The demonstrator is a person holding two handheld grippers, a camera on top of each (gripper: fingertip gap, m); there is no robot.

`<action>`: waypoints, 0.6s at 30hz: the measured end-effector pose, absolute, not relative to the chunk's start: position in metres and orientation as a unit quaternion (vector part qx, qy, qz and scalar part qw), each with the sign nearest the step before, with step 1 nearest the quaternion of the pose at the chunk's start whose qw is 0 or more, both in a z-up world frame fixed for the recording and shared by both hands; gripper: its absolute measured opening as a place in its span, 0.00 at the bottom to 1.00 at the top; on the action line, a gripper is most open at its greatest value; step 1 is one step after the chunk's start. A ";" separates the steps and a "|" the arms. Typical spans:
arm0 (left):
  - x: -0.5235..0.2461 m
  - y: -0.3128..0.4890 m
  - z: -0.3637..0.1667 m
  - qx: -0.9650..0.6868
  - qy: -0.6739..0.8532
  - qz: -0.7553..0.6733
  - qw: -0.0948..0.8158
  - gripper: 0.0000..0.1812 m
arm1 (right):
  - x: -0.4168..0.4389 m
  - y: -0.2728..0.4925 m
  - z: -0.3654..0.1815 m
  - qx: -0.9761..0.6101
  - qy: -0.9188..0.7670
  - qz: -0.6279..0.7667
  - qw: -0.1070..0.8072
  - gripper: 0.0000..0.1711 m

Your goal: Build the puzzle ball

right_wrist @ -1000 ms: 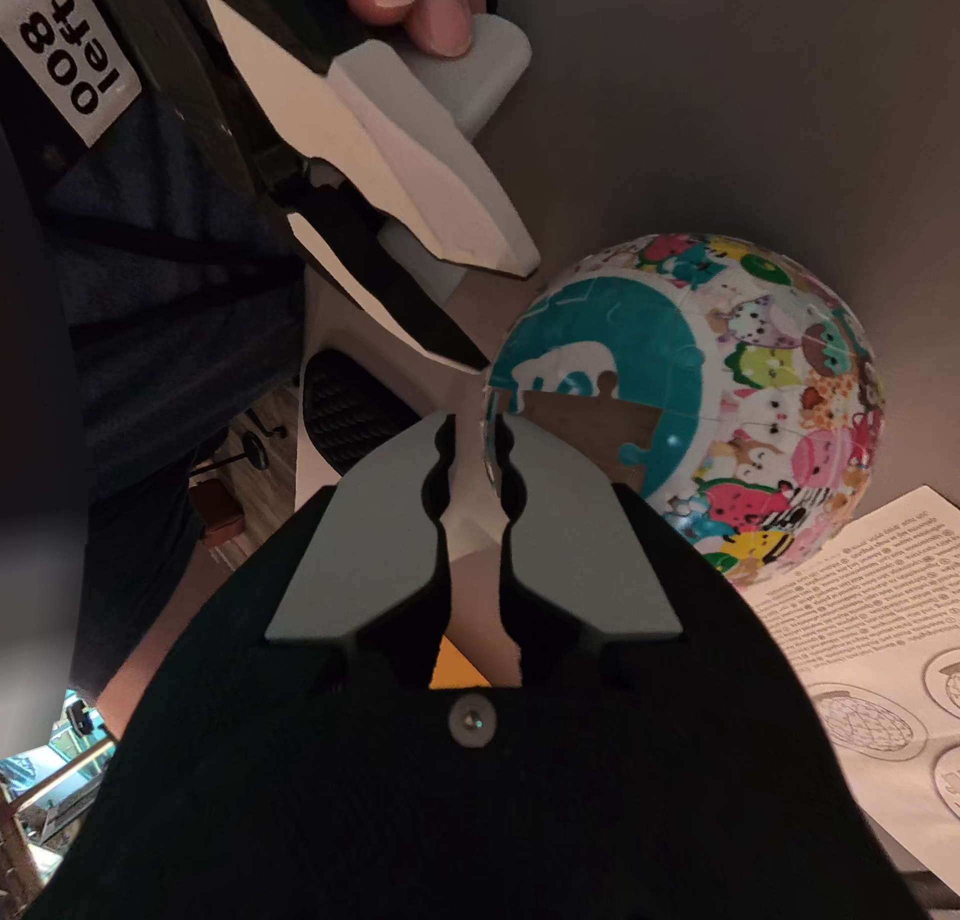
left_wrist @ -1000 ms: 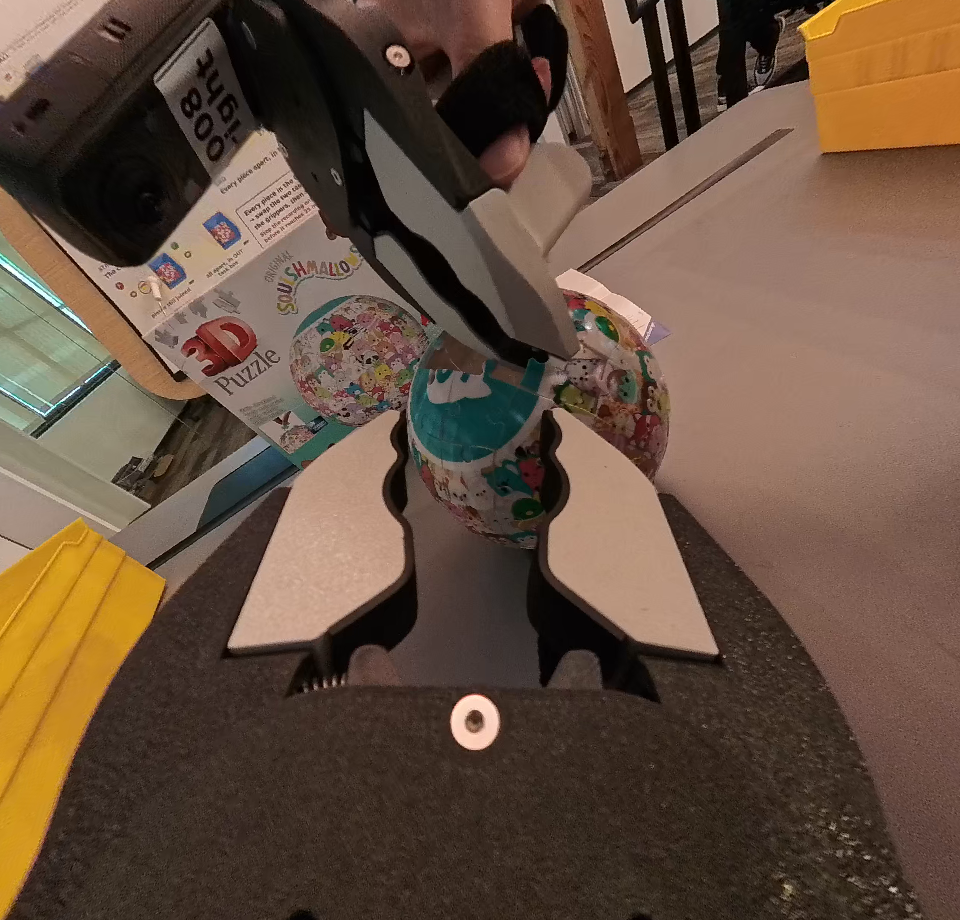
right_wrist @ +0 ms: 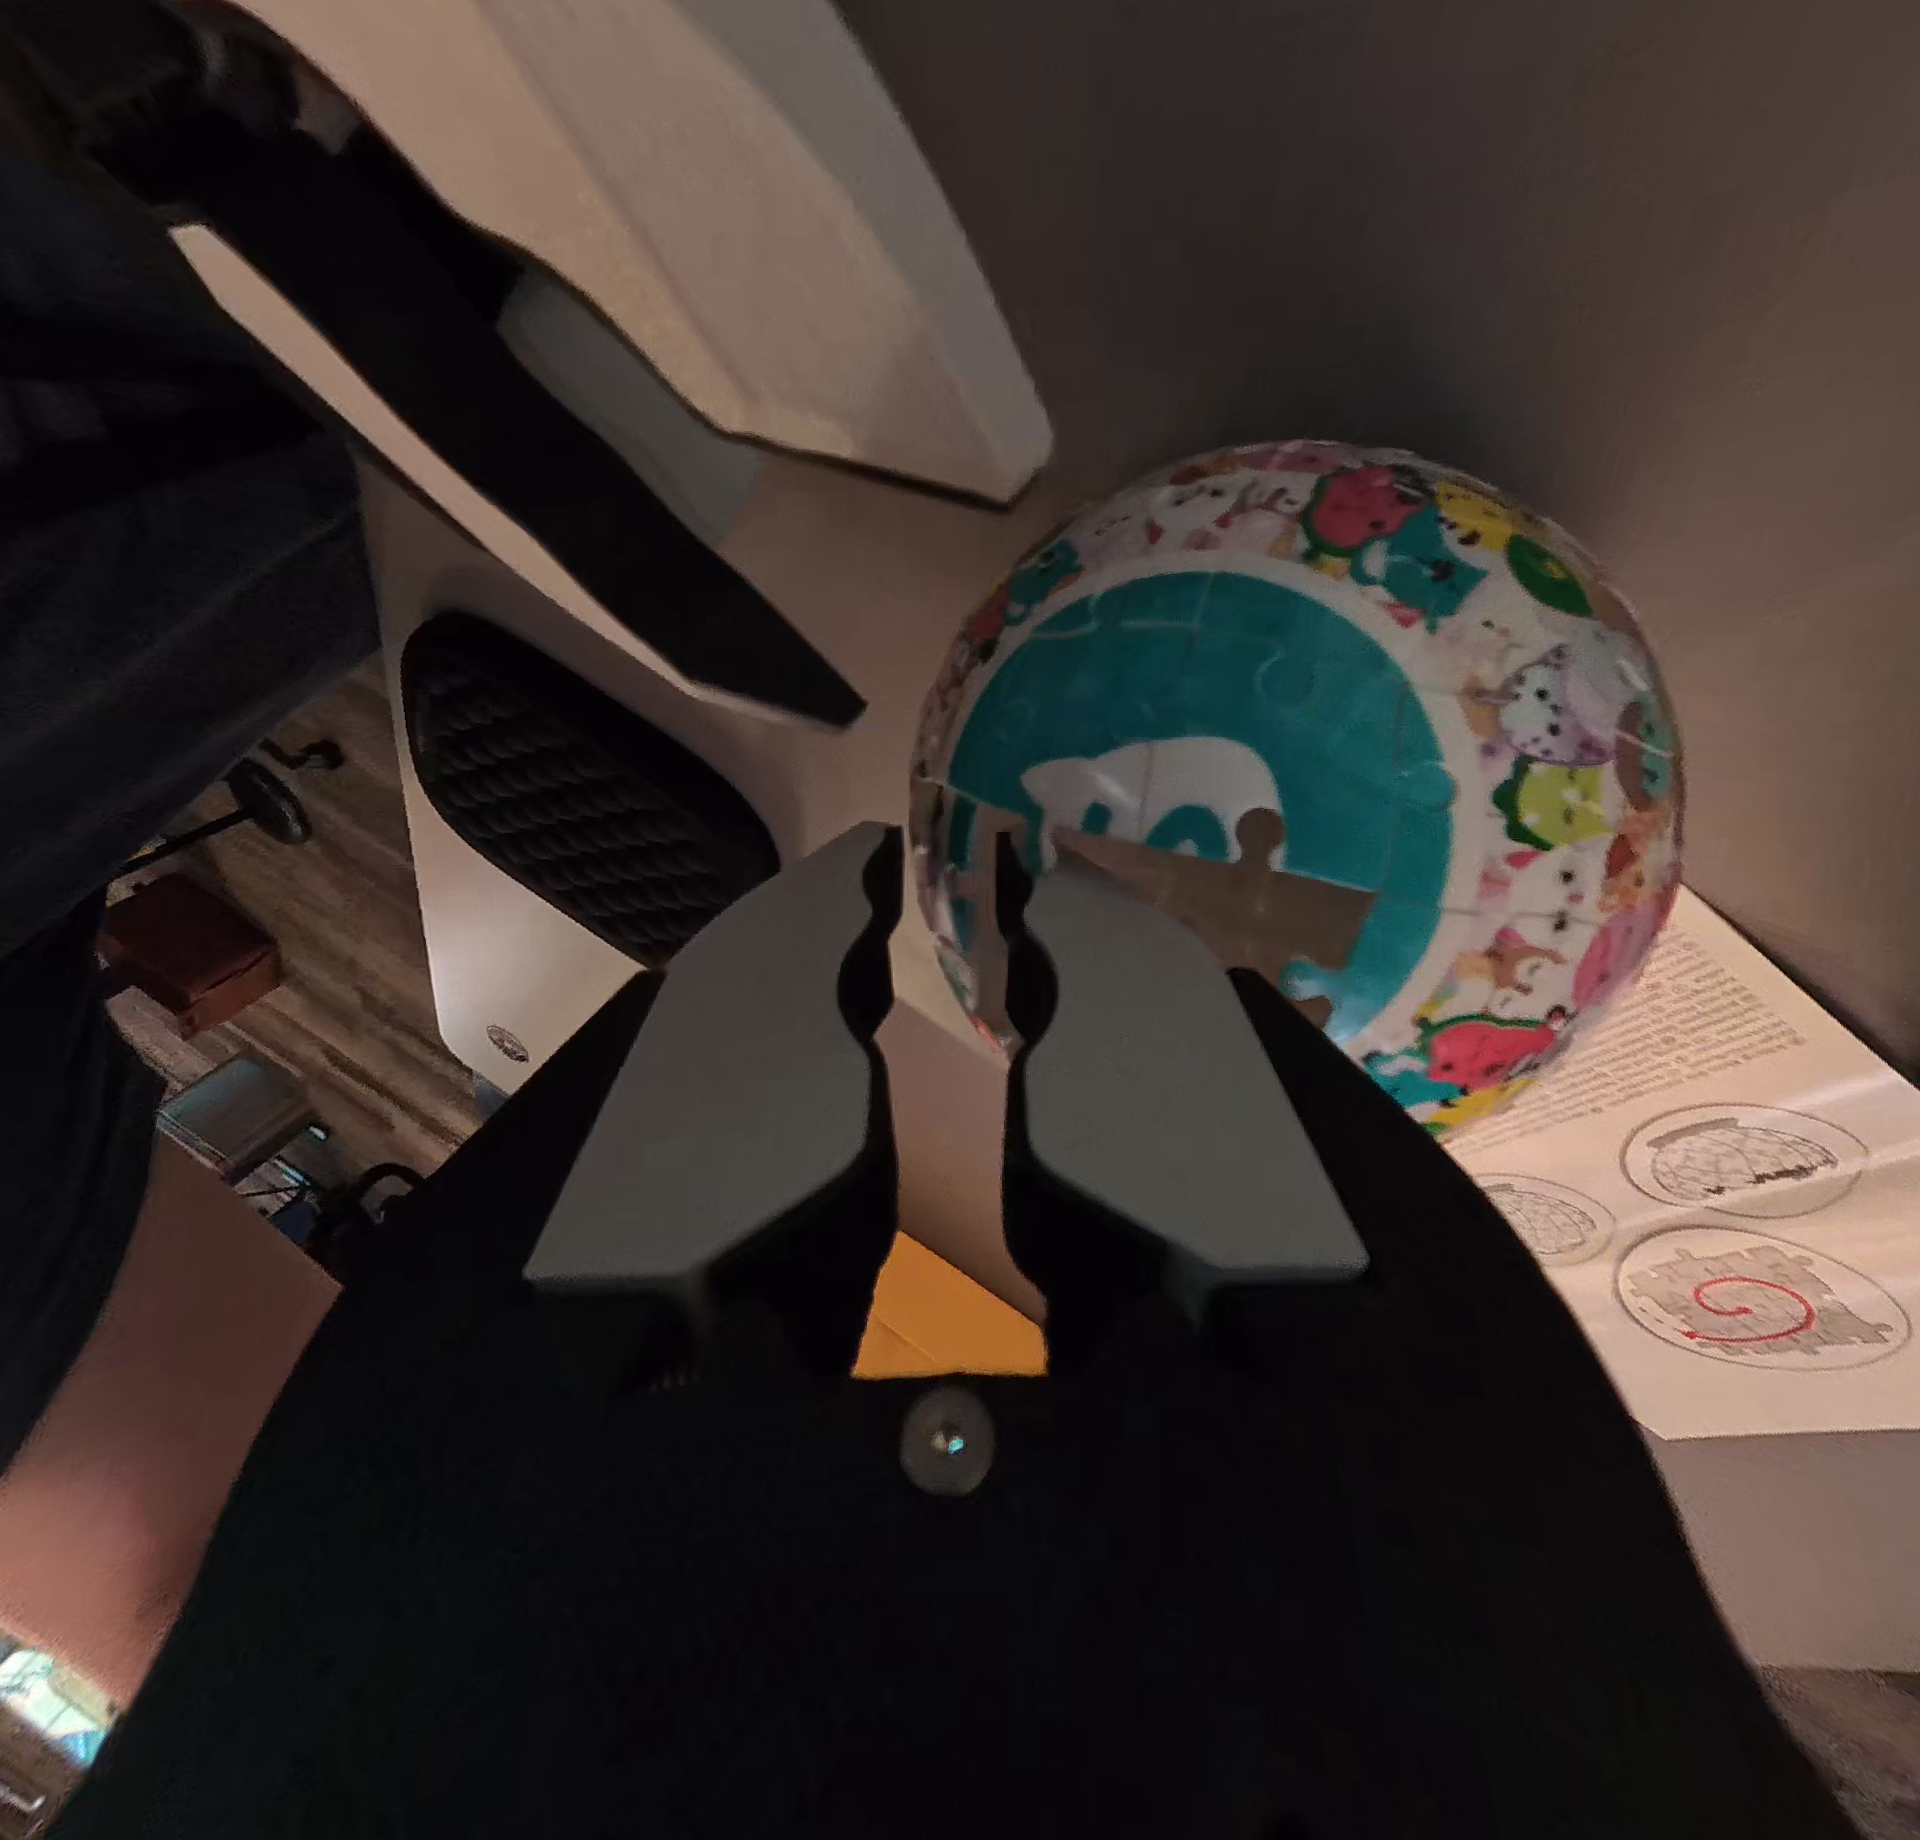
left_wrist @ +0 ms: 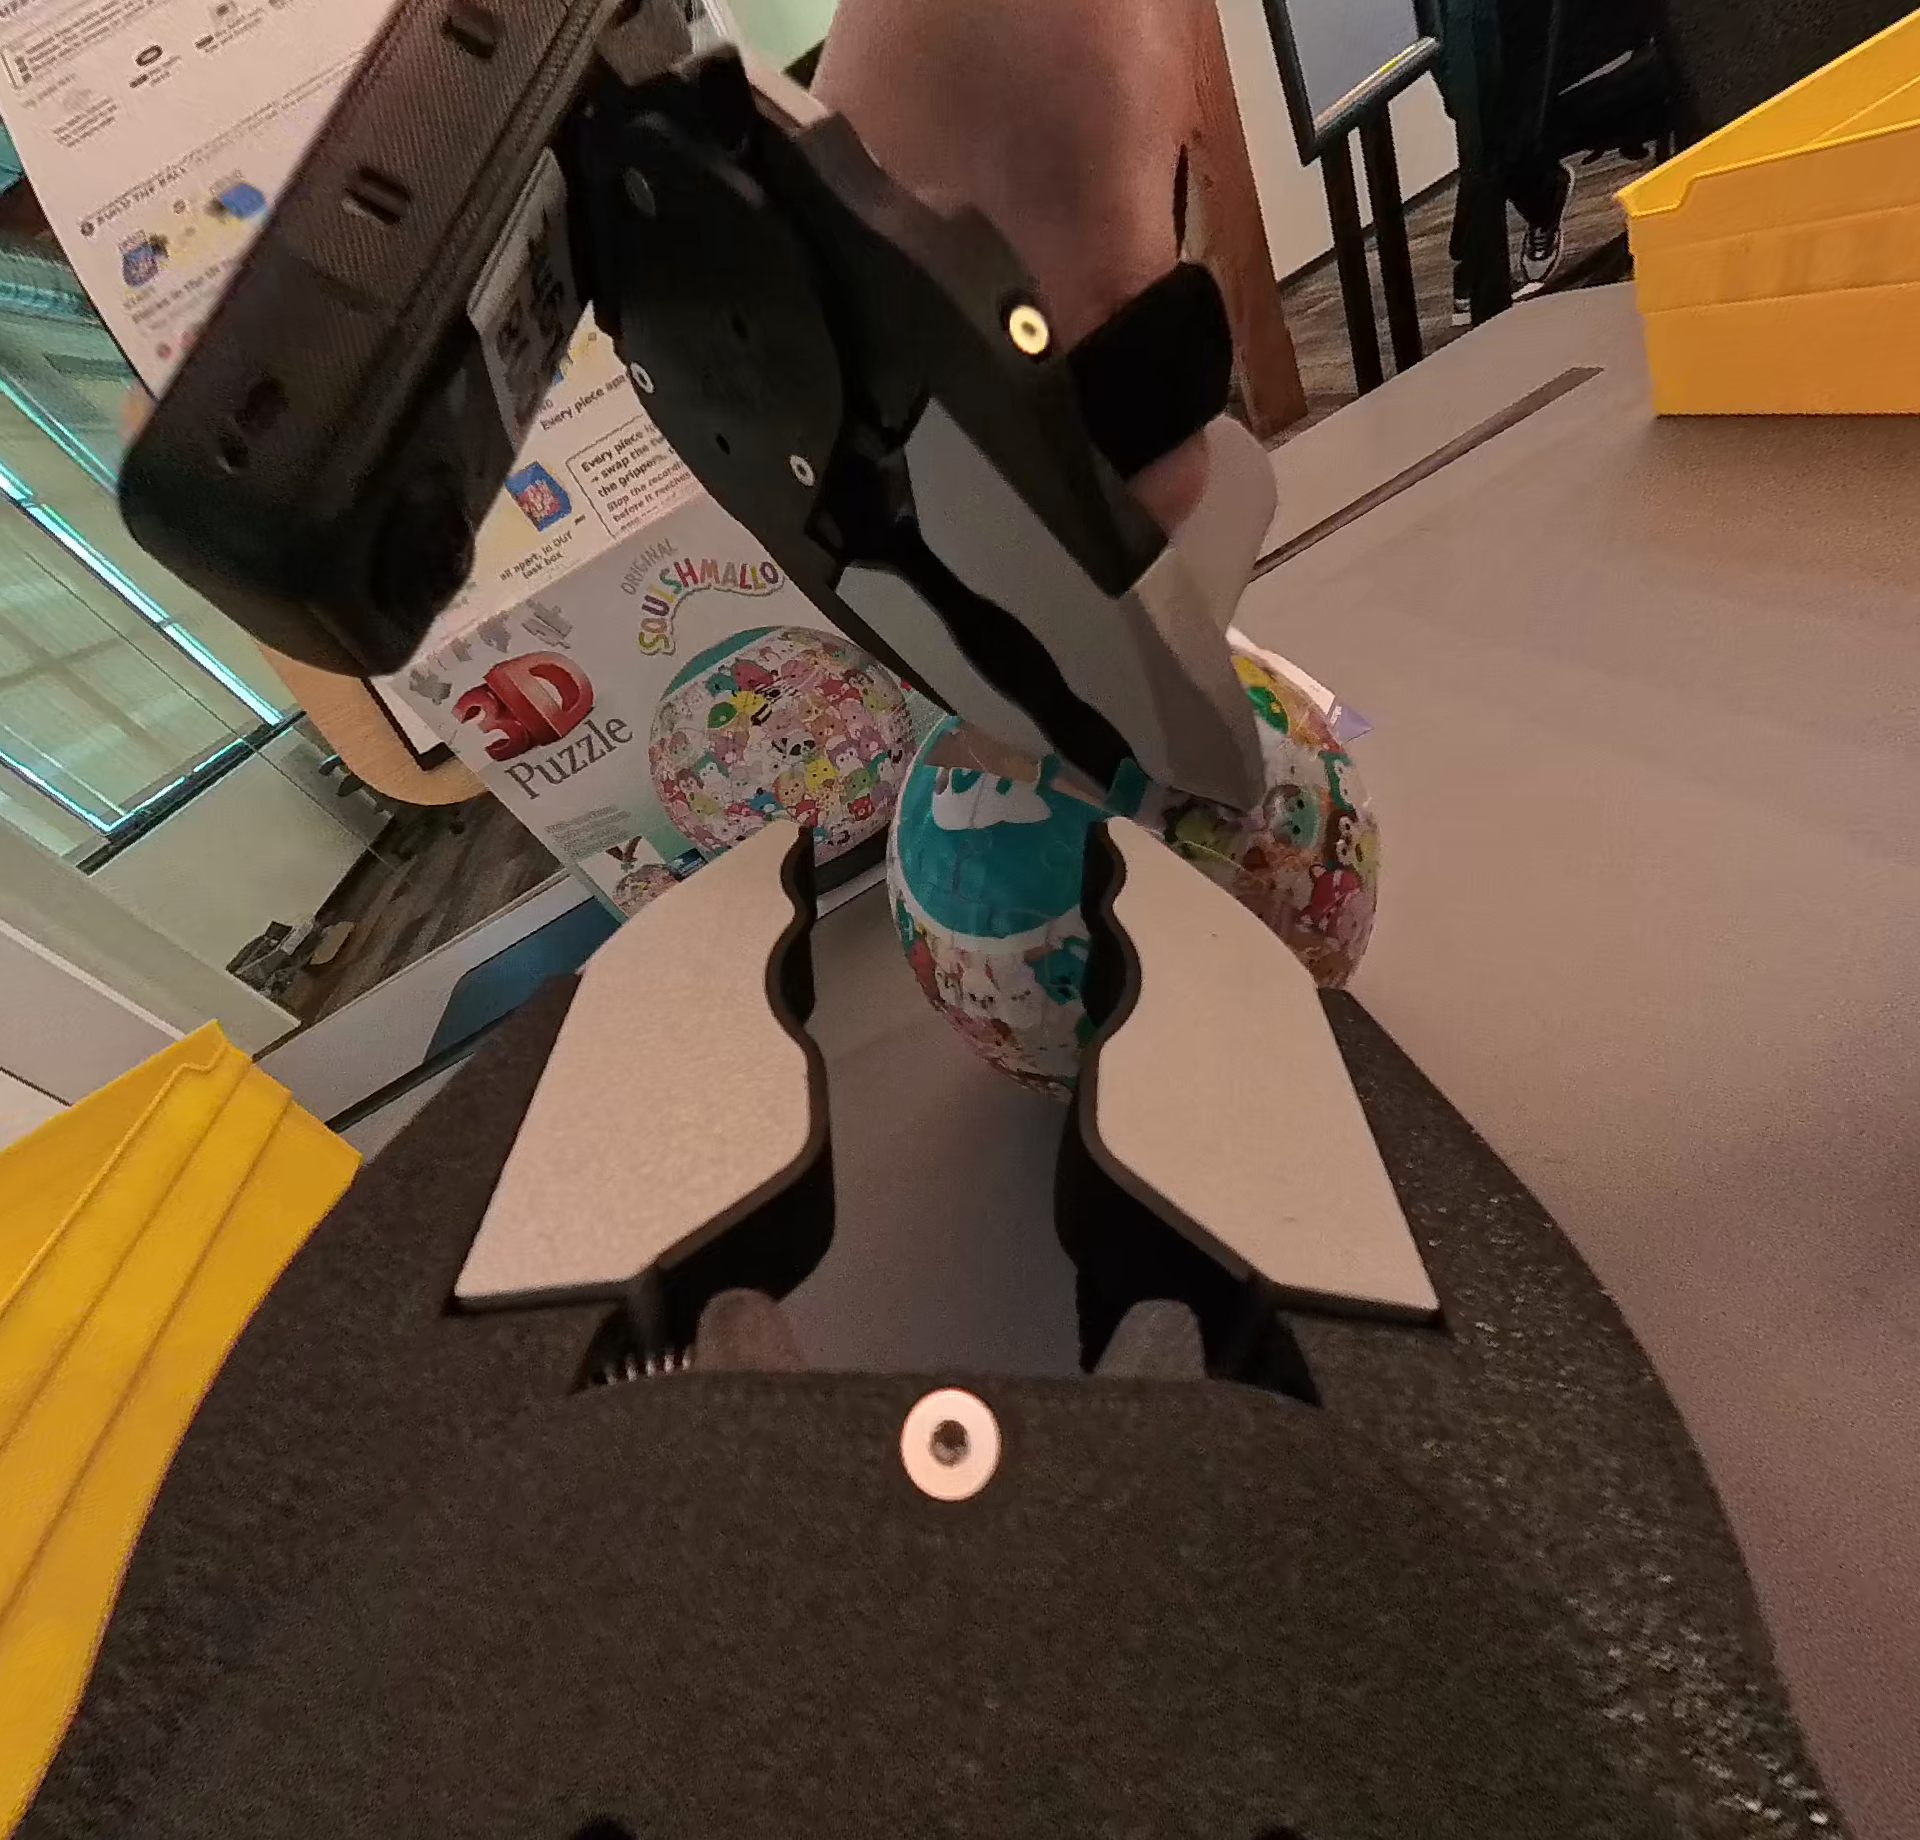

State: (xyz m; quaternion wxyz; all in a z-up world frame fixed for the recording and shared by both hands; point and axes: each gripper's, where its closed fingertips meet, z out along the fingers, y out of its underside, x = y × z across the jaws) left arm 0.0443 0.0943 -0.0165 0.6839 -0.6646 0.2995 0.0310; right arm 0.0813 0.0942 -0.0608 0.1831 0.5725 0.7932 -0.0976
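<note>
Two grippers work at a nearly finished puzzle ball on a grey table.

In the left wrist view, a yellow bin (left_wrist: 135, 1240) sits at eight o'clock and the puzzle box (left_wrist: 665, 710) stands at eleven. The left gripper (left_wrist: 951, 860) is spread wide, empty, with the puzzle ball (left_wrist: 997, 949) just beyond its right finger. The right gripper (left_wrist: 1164, 772) comes down from twelve o'clock, clenched on a teal puzzle piece (left_wrist: 1127, 784) at the ball's top. In the right wrist view, a piece-shaped gap (right_wrist: 1236, 897) shows in the ball's teal patch, and an instruction sheet (right_wrist: 1558, 1260) lies at four o'clock.
</note>
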 end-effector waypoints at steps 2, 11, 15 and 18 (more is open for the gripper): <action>0.044 0.094 -0.016 -0.665 0.299 0.031 0.684 0.27 | 0.083 0.092 -0.061 0.576 0.786 -0.103 0.197 0.10; 0.043 0.096 -0.014 -0.665 0.296 0.033 0.685 0.27 | 0.085 0.088 -0.064 0.585 0.767 -0.121 0.232 0.05; 0.042 0.096 -0.012 -0.663 0.291 0.032 0.689 0.27 | 0.086 0.088 -0.064 0.586 0.763 -0.126 0.241 0.04; 0.041 0.096 -0.012 -0.664 0.290 0.033 0.688 0.27 | 0.087 0.088 -0.064 0.583 0.765 -0.125 0.243 0.03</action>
